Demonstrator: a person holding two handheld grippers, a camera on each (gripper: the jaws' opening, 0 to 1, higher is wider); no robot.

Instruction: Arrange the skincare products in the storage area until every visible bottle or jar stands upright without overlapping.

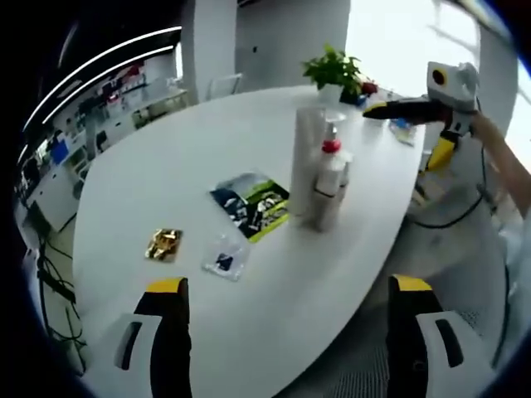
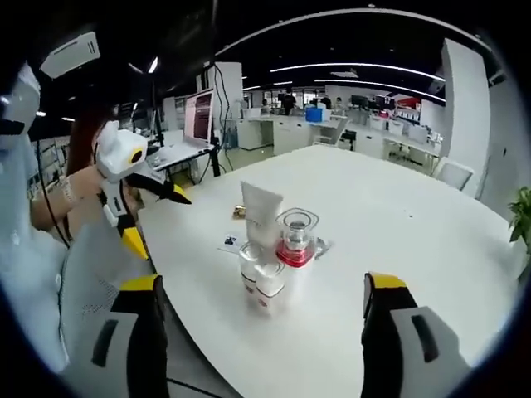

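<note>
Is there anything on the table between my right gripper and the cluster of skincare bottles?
No. In the right gripper view, bare white table runs from the right gripper to the skincare bottles; nothing lies between.

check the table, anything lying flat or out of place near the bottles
The bottles stand upright in one tight cluster. What looks stray are three flat packets on the table beside them: a printed sachet, a gold packet and a small clear packet, loosely scattered. Nothing looks spilled or broken.
</note>
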